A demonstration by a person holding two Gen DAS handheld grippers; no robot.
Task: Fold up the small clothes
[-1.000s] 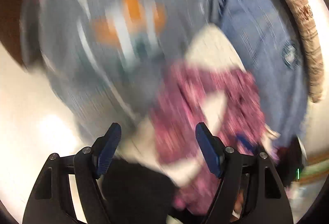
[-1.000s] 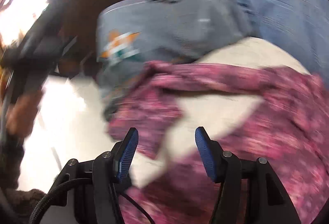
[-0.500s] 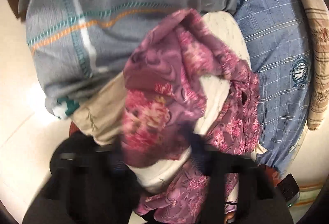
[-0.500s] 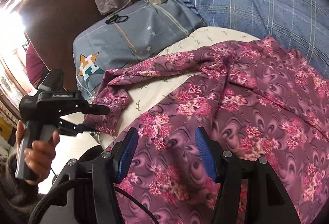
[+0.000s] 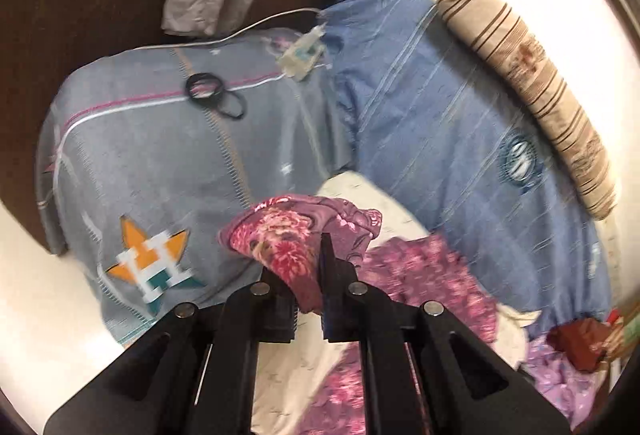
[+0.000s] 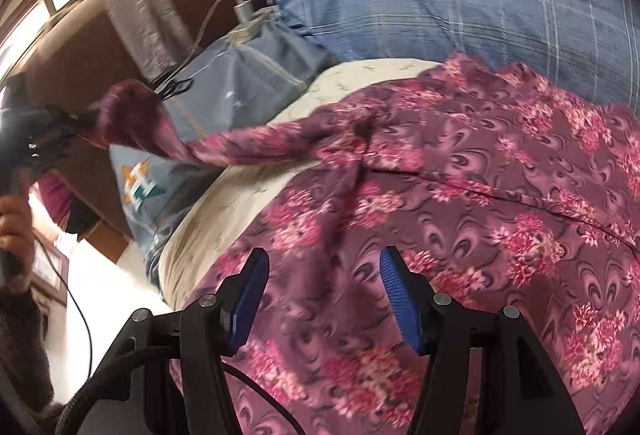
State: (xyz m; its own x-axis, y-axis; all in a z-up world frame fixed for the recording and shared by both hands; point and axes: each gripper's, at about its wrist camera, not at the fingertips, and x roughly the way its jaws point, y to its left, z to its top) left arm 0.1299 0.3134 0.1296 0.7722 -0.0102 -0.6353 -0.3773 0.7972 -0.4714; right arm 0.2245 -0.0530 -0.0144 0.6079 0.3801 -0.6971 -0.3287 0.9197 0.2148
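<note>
A floral garment [image 6: 460,195] lies spread across a cream bedsheet [image 6: 240,203], in front of a blue checked pillow [image 6: 460,7], as a person begins folding it. The left gripper [image 5: 308,267] is clamped tight on one sleeve [image 5: 288,235], the cloth bunched between its jaws and raised clear of the sheet; from the right wrist view that sleeve stretches away from the garment's body toward a grey pillow with a star logo [image 5: 160,155], where two hair ties [image 5: 212,95] and a charger [image 5: 304,55] rest. The right gripper [image 6: 324,295] hangs just above the garment's body with its jaws apart and nothing between them. Done well, this step would seem to call for carrying the raised sleeve inward over the garment's body in one smooth arc, keeping the cloth taut enough that it lands flat, not twisted. The free gripper could usefully press or pin the body near the shoulder seam so the fabric does not drag across the sheet. Letting go is best left until the sleeve lies fully on the garment, away from the grey pillow's clutter.
</note>
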